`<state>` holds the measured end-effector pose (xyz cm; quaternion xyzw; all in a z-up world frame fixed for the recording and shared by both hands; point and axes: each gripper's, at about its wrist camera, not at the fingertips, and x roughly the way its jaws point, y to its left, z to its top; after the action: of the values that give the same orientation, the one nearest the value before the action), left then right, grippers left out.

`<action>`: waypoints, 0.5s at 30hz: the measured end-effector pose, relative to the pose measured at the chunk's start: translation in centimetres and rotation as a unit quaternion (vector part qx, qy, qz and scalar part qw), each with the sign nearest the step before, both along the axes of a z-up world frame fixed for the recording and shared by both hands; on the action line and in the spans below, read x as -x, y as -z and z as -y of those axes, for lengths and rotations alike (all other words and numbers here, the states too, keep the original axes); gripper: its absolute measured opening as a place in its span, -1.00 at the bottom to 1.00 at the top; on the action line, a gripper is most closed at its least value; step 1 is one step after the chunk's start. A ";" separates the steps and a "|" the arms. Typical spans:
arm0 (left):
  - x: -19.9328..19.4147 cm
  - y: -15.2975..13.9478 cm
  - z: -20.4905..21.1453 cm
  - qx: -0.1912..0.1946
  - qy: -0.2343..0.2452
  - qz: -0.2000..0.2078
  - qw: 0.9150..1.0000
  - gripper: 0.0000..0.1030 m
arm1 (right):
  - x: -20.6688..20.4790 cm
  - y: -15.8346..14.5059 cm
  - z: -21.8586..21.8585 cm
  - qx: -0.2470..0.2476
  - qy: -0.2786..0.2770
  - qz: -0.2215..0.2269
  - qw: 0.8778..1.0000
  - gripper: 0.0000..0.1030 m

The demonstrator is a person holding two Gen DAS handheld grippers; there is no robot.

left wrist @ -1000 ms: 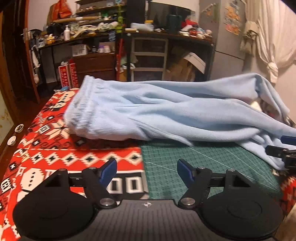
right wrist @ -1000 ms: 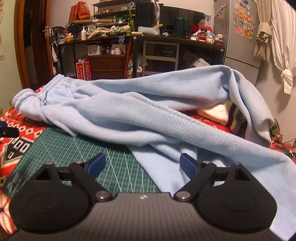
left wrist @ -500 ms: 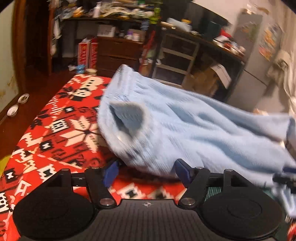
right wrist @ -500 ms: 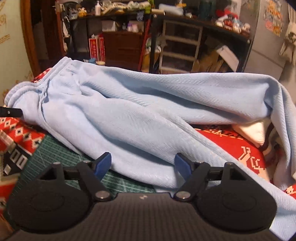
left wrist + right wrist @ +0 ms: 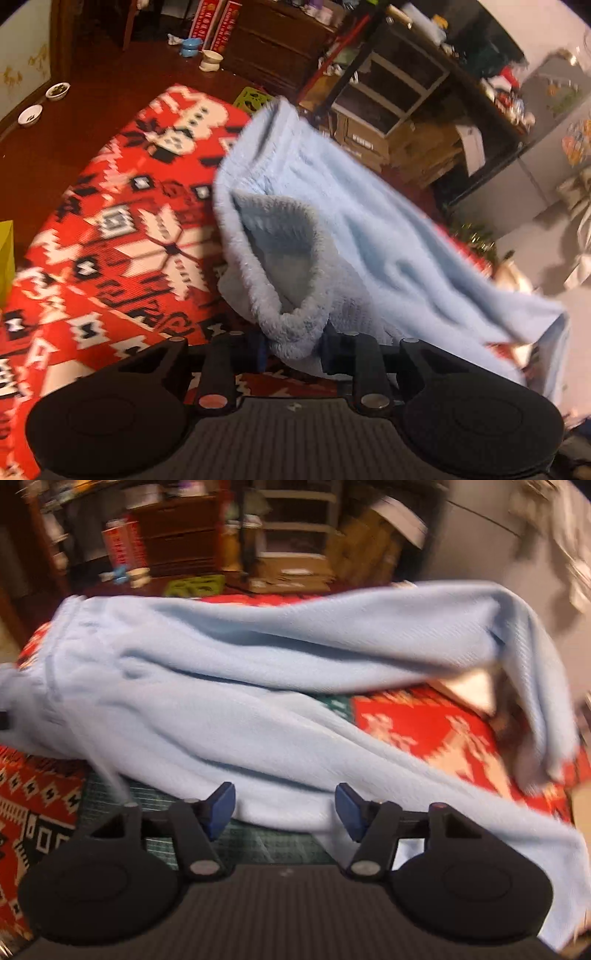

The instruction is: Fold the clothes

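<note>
**newbie:** Waistband grab question. The left gripper (image 5: 293,349) has its jaws closing with the bunched waistband (image 5: 284,321) of the blue pants (image 5: 369,236) squeezed between them, dead ahead at the tips, and it looks like they've already got a bite. The rest of the pants trails off ahead and to the right of that tool over the red blanket (image 5: 122,236). Good enough?

**oldhand:** Looks decent, but I'd guess the bite took a whole wad, not one clean edge. Fleece that thick slips, so let the jaws finish shutting before you pull.

**newbie:** And the other side? The right gripper (image 5: 284,808) is about half open and closing too. A leg (image 5: 295,775) lies just ahead of its tips, hem edge between the jaws, but the pads aren't pressing on it. There's a green mat (image 5: 243,834) under the tips.

**oldhand:** Push in a touch deeper so the cloth sits well between the pads, then close. Only lift both ends once that's done, and keep them level or the far leg will probably drag and twist.
</note>
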<state>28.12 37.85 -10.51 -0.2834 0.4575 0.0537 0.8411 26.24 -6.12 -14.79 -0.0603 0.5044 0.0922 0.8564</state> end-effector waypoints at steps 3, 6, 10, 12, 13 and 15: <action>1.0 -2.9 -1.4 -0.006 0.001 -0.002 1.000 -0.54 | 0.2 -1.0 3.3 0.011 0.055 -0.006 0.998 0.23; 1.7 -4.3 -2.1 -0.025 0.009 -0.015 1.000 -0.55 | 0.0 -1.5 6.6 0.026 0.081 -0.008 0.996 0.23; 2.0 -4.3 -2.1 -0.049 0.005 -0.041 0.998 -0.55 | -0.7 -1.4 10.7 0.074 0.086 -0.001 0.994 0.23; 2.1 -4.4 -1.6 -0.060 0.001 -0.047 0.997 -0.55 | -1.4 -0.8 12.9 0.099 0.085 0.003 0.991 0.23; 2.2 -4.5 -1.2 -0.066 0.003 -0.047 0.997 -0.55 | -1.7 -0.4 14.1 0.111 0.085 0.006 0.990 0.23; 2.2 -4.8 -0.8 -0.075 0.002 -0.050 0.996 -0.55 | -2.7 0.9 15.9 0.146 0.066 0.007 0.987 0.28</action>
<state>25.92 38.62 -5.71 -0.2153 0.4945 0.0999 0.8362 28.92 -22.07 -15.72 -0.1523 0.5095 -0.0396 0.8460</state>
